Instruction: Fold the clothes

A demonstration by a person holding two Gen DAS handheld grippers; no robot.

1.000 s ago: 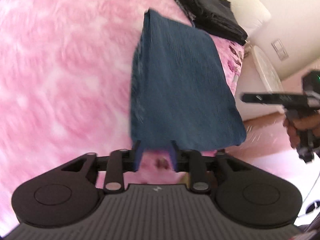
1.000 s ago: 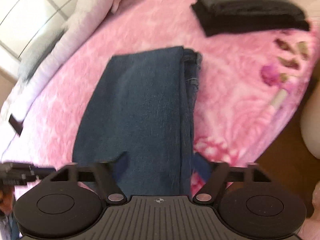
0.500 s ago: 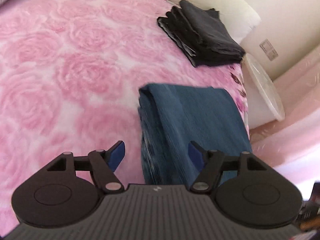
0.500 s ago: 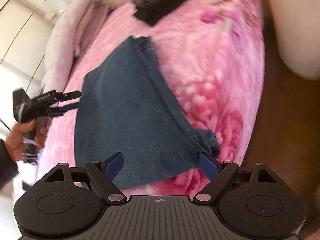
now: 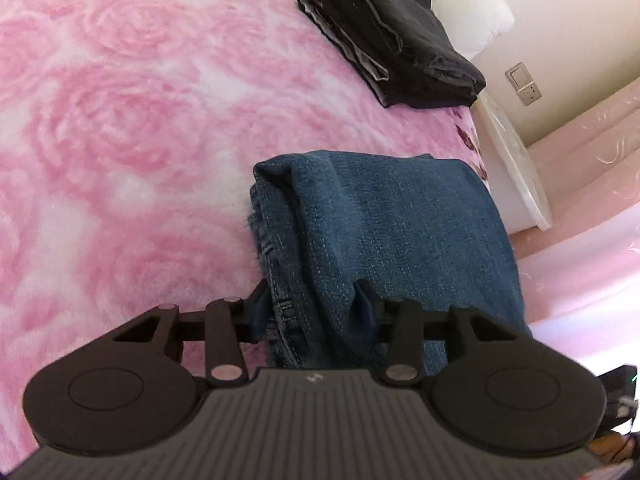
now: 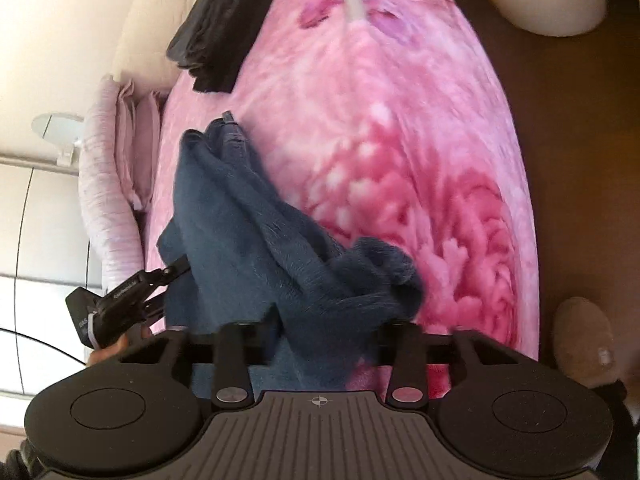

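Both my grippers have dropped onto the folded blue denim jeans (image 5: 392, 236) near the side edge of the pink rose-patterned fleece blanket (image 5: 120, 128); left gripper (image 5: 312, 304) and right gripper (image 6: 328, 332) are closing on denim folds; folded black clothes (image 5: 396, 36) sit done well beyond; open blanket lies leftward.

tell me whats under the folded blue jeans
The blue jeans lie on the pink rose blanket, which shows all around them. Whatever is directly beneath them is covered by the denim.
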